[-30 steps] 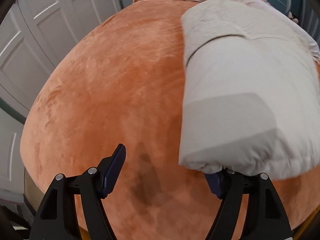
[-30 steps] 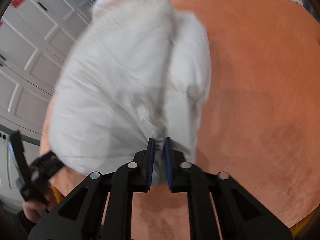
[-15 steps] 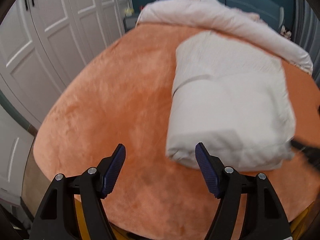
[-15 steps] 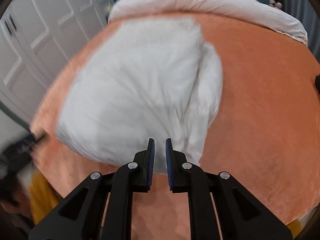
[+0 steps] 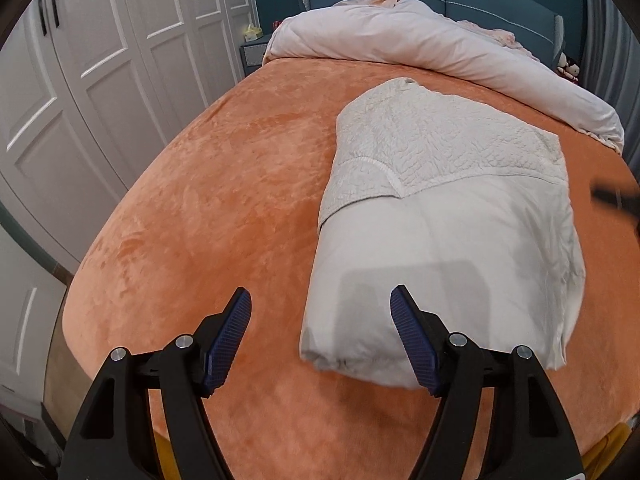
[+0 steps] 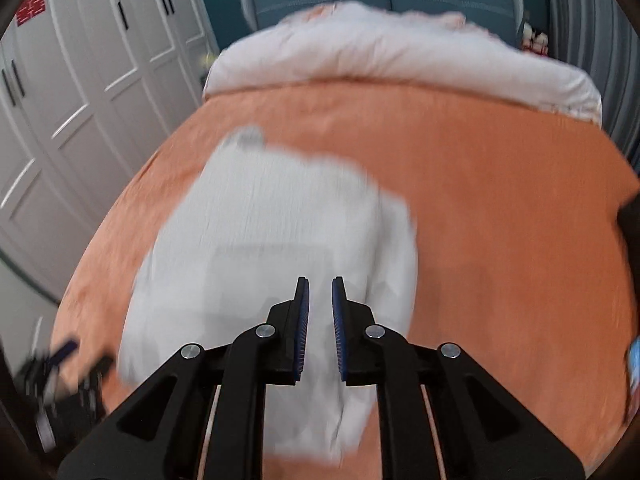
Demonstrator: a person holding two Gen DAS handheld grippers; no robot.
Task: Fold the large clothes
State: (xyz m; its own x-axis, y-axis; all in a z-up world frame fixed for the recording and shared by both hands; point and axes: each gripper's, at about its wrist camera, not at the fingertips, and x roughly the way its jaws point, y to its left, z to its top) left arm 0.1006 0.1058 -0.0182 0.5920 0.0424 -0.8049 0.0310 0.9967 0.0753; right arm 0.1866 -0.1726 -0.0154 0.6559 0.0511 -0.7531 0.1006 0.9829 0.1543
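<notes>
The folded white padded garment (image 5: pixel 444 240) lies on the orange plush bedspread (image 5: pixel 220 200), wide bare plush to its left. Left gripper (image 5: pixel 320 336) hangs released above its near edge. Right gripper (image 6: pixel 320 320), jaws narrowly parted, grasps nothing. White wardrobe doors' (image 6: pixel 80 80) red stickers show only in the (blurred) right view.

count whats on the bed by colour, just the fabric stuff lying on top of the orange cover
white folded garment: 1
pale pink duvet bunched along the head of the bed: 1
total: 2
Both lie on the orange cover; neither gripper is touching them.
</notes>
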